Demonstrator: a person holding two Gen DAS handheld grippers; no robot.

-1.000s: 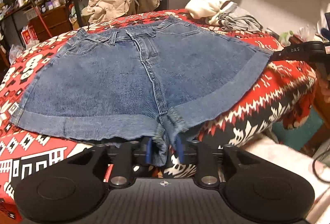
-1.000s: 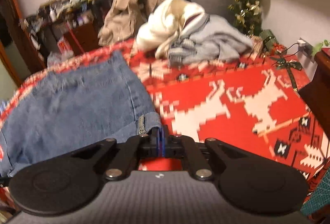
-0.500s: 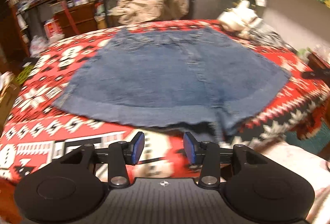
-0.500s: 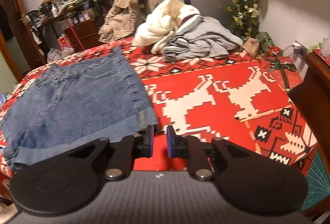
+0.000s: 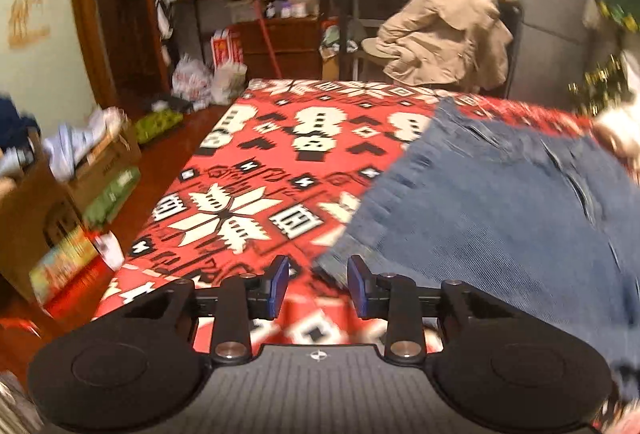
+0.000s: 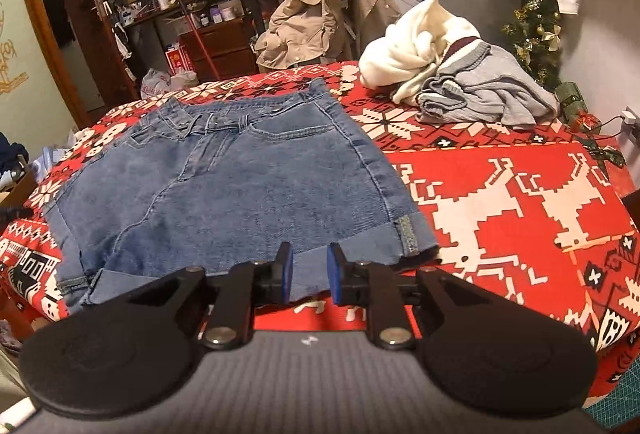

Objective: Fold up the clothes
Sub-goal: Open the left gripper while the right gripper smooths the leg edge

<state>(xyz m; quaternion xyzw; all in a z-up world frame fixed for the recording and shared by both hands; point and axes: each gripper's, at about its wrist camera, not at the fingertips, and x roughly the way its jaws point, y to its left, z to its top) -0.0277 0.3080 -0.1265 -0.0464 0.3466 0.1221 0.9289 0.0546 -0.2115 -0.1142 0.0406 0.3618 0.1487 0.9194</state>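
Blue denim shorts (image 6: 240,186) lie flat on the red patterned bedspread (image 6: 500,202), waistband far, cuffed hems near. My right gripper (image 6: 308,270) is open and empty, just in front of the right leg's hem. In the blurred left wrist view, the shorts (image 5: 500,218) fill the right side. My left gripper (image 5: 316,284) is open and empty, at the shorts' near left hem corner, above the bedspread (image 5: 248,194).
A pile of white and grey clothes (image 6: 452,74) lies on the bed's far right. A beige coat (image 6: 320,10) hangs on a chair behind the bed. Cardboard boxes (image 5: 60,202) stand on the floor left of the bed.
Both grippers let go of the shorts' hem and opened. The left gripper swung left toward the shorts' left corner. The right gripper pulled back and turned left to face the shorts.
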